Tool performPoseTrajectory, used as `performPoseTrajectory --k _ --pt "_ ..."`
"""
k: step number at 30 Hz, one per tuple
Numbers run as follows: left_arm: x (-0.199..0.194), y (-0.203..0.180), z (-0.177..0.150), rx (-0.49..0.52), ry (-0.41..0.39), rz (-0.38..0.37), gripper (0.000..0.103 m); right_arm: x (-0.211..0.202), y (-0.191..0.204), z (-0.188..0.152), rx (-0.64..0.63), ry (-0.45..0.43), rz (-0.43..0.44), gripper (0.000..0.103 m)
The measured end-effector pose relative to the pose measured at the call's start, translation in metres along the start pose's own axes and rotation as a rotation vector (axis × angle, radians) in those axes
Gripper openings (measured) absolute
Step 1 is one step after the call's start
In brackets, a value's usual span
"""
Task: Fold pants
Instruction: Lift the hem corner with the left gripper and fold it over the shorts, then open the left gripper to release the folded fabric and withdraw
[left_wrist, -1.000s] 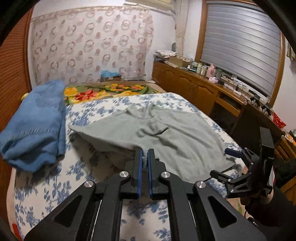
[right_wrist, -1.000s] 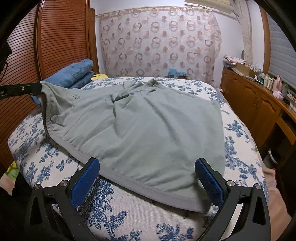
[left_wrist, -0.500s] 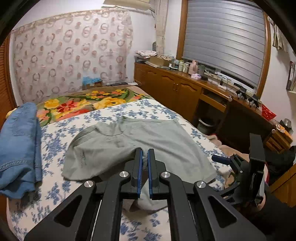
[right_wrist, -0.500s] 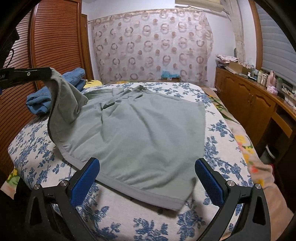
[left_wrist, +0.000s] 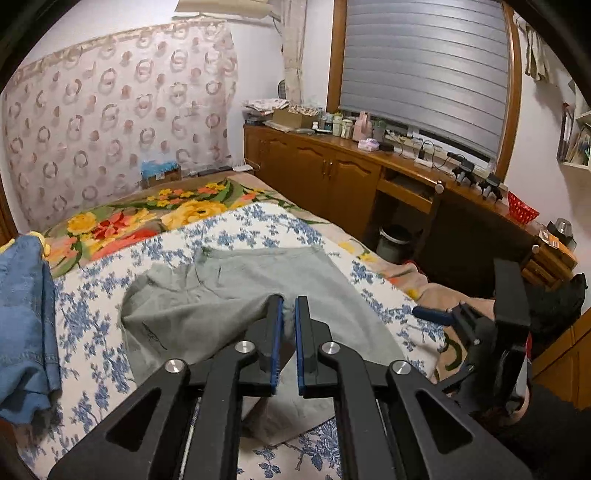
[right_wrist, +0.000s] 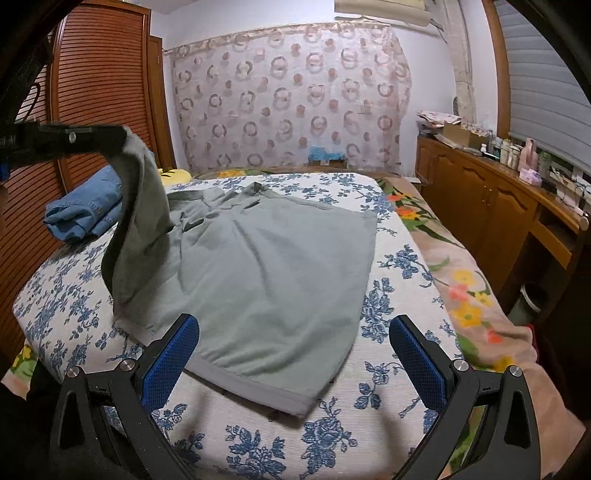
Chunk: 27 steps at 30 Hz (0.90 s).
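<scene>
1. Right now the left gripper (left_wrist: 289, 310) has its blue pads nearly pressed together, pinching a fold of the grey pants (right_wrist: 266, 280) between them.
2. From the right wrist view, that pinched edge is lifted well above the bed (right_wrist: 388, 424); cloth hangs down from the black fingers (right_wrist: 85, 136) in a steep curtain on the left side of the garment.
3. Rest of the pants lies flat on the blue-flowered bedspread, hem toward the near edge, waistband end toward the far curtain (right_wrist: 291, 96).
4. Right gripper (right_wrist: 295, 354) is spread wide, pads apart on either side of the near hem, holding nothing. It sits just above the bedspread; can't tell if it touches the cloth.
5. Same right gripper shows in the left wrist view (left_wrist: 436, 315) at the right edge of the bed, off the pants.
6. Folded blue jeans (right_wrist: 88, 210) sit on the far left corner of the bed, clear of the grey pants.
7. Wooden cabinet (left_wrist: 332, 177) with bottles and clutter runs along the right wall under the shuttered window (left_wrist: 424, 66).
8. Slatted wooden doors (right_wrist: 99, 92) stand at left.
</scene>
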<state>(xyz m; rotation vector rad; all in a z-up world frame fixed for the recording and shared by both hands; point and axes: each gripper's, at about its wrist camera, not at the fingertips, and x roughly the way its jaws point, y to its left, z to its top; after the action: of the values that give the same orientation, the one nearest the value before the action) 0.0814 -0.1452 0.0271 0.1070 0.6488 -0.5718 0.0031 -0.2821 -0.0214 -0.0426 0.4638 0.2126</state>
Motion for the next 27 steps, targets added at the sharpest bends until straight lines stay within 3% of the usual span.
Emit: performPoseTrajectory --k 2,6,11,14,15,18,21,24,27 --pt "0.003 0.003 -0.006 -0.006 0.02 0.003 0.008 0.001 0.0 -0.001 0.004 0.002 -0.002 0.103" --pt "0.005 0.01 -0.015 -0.008 0.03 0.04 0.042 0.004 -0.004 -0.001 0.014 0.008 -0.004 0.103" --pt "0.002 0.031 -0.026 -0.053 0.049 0.055 0.045 0.003 -0.004 0.004 0.012 0.006 0.001 0.103" --pt "-0.004 0.042 -0.032 -0.098 0.043 0.039 0.075 0.003 -0.004 0.006 0.003 0.003 0.001 0.103" --pt "-0.008 0.044 -0.033 -0.11 0.023 0.029 0.079 0.003 -0.003 0.006 0.001 0.002 0.002 0.103" --pt "-0.02 0.048 -0.033 -0.131 -0.015 0.02 0.08 0.005 -0.003 0.005 -0.001 0.004 0.004 0.103" --pt "-0.023 0.054 -0.038 -0.126 -0.028 0.064 0.08 0.008 -0.001 0.005 -0.005 0.01 0.01 0.103" --pt "-0.014 0.063 -0.049 -0.136 0.004 0.094 0.08 0.008 -0.001 0.005 -0.012 0.014 0.023 0.099" --pt "0.0 0.07 -0.062 -0.15 0.054 0.115 0.08 0.009 0.001 0.007 -0.011 0.022 0.059 0.089"
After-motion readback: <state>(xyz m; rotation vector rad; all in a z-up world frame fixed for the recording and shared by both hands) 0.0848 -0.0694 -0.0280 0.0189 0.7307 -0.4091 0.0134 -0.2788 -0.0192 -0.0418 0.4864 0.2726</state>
